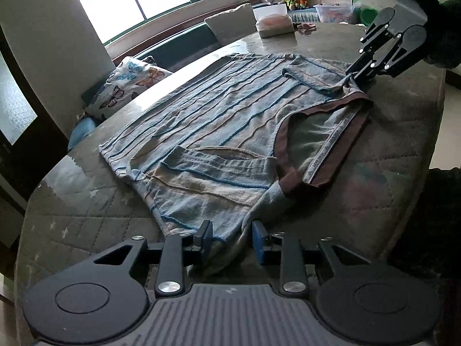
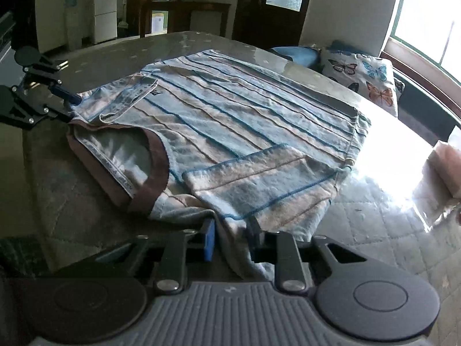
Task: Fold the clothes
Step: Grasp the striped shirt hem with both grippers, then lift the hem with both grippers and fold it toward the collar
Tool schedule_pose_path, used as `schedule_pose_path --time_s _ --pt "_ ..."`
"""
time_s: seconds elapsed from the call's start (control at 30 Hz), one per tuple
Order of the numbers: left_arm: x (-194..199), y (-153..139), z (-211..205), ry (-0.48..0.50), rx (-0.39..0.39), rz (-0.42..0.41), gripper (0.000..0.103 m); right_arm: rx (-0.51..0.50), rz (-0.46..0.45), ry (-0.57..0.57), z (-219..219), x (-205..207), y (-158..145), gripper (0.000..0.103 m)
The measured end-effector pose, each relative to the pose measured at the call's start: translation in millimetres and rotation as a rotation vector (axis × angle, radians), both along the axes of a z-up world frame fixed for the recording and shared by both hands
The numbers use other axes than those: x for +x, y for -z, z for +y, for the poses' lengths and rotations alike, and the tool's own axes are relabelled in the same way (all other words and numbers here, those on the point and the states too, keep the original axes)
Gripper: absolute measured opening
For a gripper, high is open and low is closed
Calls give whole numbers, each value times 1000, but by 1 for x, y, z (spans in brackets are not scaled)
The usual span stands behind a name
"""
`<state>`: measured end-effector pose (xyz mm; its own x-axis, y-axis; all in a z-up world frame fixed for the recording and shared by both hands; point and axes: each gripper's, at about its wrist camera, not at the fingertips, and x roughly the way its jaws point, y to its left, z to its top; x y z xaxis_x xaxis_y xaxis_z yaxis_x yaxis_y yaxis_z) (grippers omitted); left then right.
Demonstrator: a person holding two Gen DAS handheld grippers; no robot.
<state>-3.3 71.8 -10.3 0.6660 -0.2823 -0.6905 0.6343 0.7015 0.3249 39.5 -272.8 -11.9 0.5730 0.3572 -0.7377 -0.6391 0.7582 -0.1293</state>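
A light blue striped shirt (image 1: 224, 121) with a brown collar (image 1: 331, 155) lies flat on the table, both sleeves folded inward over the body. It also shows in the right wrist view (image 2: 245, 127). My left gripper (image 1: 232, 239) is at the shoulder corner by the collar, jaws partly apart with shirt fabric between the blue pads. My right gripper (image 2: 230, 239) is at the opposite shoulder corner, jaws also partly apart with fabric between them. The right gripper shows in the left wrist view (image 1: 353, 78) touching the shirt edge; the left gripper shows in the right wrist view (image 2: 72, 103).
The table (image 1: 389, 173) has a quilted cover under glass. A tissue pack (image 1: 275, 24) and small items sit at its far edge. A butterfly cushion (image 1: 129, 83) lies on a bench beyond the table, under the window.
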Motion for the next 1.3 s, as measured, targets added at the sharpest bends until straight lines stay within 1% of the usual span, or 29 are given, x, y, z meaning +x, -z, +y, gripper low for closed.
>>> schedule_pose_path --time_s 0.07,0.13,0.17,0.23,0.33,0.5,0.6,0.67,0.8,0.9,0.97,1.03,1.17,1.3 --pt "2 -1 1 7 -3 11 32 1 -5 9 0 -1 1 16" --pt "6 -2 2 3 -17 30 30 2 -14 25 1 -1 1 10" --pt "7 -2 2 4 -26 40 21 1 -22 31 2 -1 1 9" --pt "7 -1 1 1 -36 54 11 7 -33 42 3 -3 -1 7" --pt "2 -3 0 -20 -49 34 6 23 -52 60 2 -7 -5 6" --pt "-8 -13 2 -59 -83 -3 4 38 -93 77 -1 -18 -16 5" --pt "-22 -21 3 -71 -99 -25 4 44 -111 80 -2 -26 -23 5" --pt "-37 -28 4 -82 -118 -43 4 52 -115 82 -5 -33 -28 5" --pt "-69 -45 4 -111 -140 -91 4 66 -125 88 -11 -59 -43 5" --pt "-81 -57 3 -135 -153 -132 4 87 -136 91 -14 -78 -57 4" --pt "-77 -64 3 -150 -170 -156 4 89 -157 89 -14 -85 -65 4" --pt "-65 -68 1 -161 -174 -175 4 96 -178 91 -15 -81 -71 4" --pt "-30 -76 -6 -165 -154 -217 4 89 -217 87 -12 -59 -83 4" --pt "10 -86 -6 -170 -147 -229 4 96 -222 100 -13 -26 -92 4"
